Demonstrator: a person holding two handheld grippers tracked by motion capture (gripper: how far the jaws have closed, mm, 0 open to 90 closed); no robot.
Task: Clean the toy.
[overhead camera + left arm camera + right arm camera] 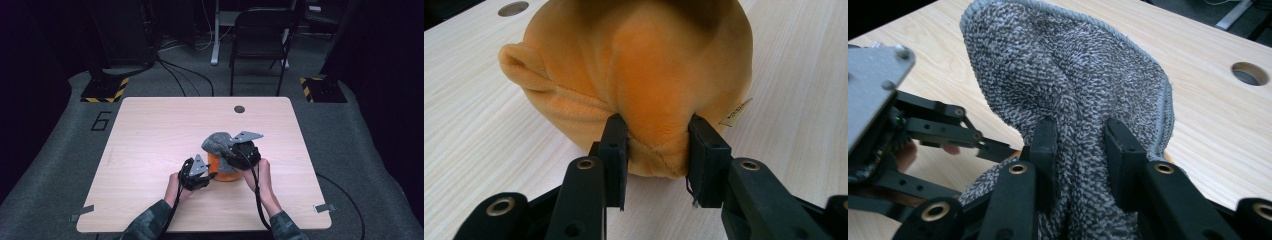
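Observation:
An orange plush toy (pixel 222 167) (pixel 639 65) sits on the wooden table (pixel 150 135), half covered by a grey knitted cloth (pixel 217 141) (pixel 1068 75). My left gripper (pixel 207 176) (pixel 656 145) is shut on a bulge at the toy's lower side, the pads pressing into the plush. From the toy's right, my right gripper (pixel 234 152) (pixel 1079 145) is shut on a fold of the grey cloth, which drapes up and over the toy. In the right gripper view the left gripper (pixel 943 130) shows at the left edge.
A round cable hole (pixel 239 109) (pixel 1248 73) lies near the table's far edge. A black chair (pixel 260 35) stands beyond the table, with cables on the floor. Yellow-black striped floor plates (pixel 105 90) flank the far corners.

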